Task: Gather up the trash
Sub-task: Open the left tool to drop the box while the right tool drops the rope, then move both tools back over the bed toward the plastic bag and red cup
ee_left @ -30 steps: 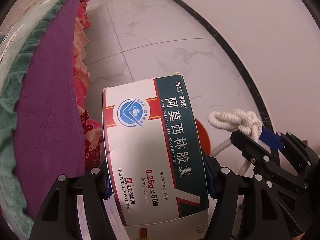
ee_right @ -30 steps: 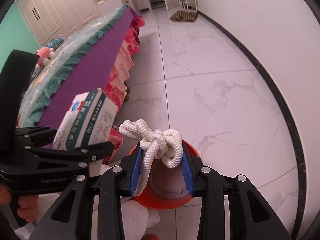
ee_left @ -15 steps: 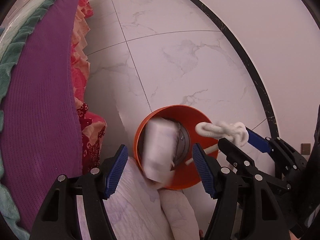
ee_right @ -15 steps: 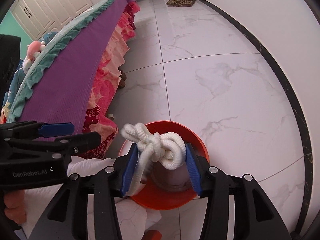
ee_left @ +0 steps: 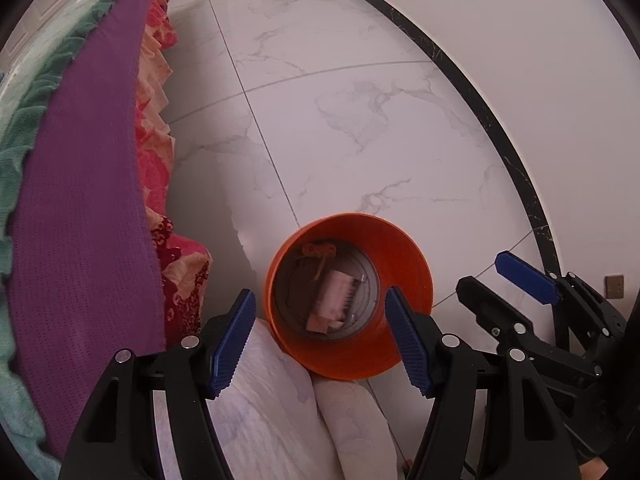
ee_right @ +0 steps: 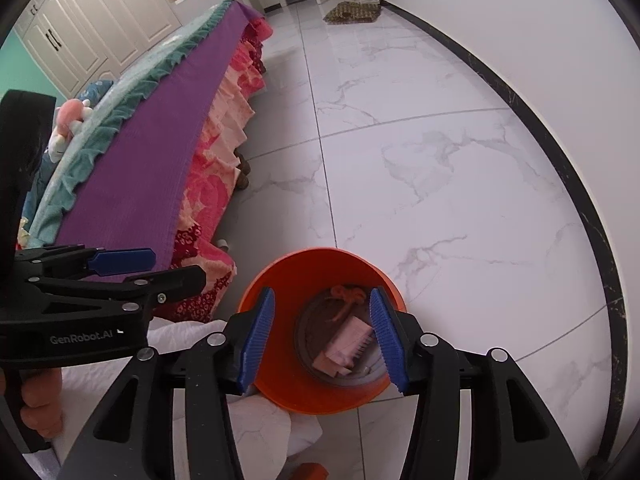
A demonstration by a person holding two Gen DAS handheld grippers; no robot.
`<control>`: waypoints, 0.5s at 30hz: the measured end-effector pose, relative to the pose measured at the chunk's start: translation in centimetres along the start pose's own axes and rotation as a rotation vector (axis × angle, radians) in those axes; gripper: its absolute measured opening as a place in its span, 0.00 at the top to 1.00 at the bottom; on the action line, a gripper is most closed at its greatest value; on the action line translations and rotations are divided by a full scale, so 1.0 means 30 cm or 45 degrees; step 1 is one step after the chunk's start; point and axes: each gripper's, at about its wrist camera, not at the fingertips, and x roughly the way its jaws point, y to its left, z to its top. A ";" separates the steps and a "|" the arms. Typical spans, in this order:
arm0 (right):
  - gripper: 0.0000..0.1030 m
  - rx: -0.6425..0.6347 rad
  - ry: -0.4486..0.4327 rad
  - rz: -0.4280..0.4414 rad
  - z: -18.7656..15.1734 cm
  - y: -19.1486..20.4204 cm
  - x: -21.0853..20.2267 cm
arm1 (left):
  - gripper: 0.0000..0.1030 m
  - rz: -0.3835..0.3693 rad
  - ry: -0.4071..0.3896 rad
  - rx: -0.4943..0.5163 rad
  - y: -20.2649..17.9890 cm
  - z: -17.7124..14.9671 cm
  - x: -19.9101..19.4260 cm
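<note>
Right gripper [ee_right: 322,334] hangs over orange bin [ee_right: 280,280], jaws apart and just been opening, nothing between them. Inside bin: knotted rope [ee_right: 347,295] and box [ee_right: 347,342] on the bottom. Left gripper [ee_right: 148,270] at left, jaws apart, empty, beside purple bedspread [ee_right: 160,168]. White marble floor [ee_right: 440,160].

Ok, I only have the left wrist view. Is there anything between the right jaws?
Observer: No. The right wrist view shows the right gripper open, its jaws just having been opening, with only the orange bin below them.
Operator: Anything on the bed?
Observer: A pink plush toy lies on the bed, outside your frame.
Operator: What's holding the left gripper?
Observer: A hand grips the handle of the left gripper.
</note>
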 end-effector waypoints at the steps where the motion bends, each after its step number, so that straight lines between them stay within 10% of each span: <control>1: 0.51 -0.007 -0.010 0.002 0.003 0.009 -0.014 | 0.34 0.001 -0.013 -0.003 0.004 -0.002 -0.015; 15: 0.39 -0.242 -0.260 0.126 0.055 0.321 -0.397 | 0.21 0.128 -0.359 -0.084 0.121 -0.164 -0.477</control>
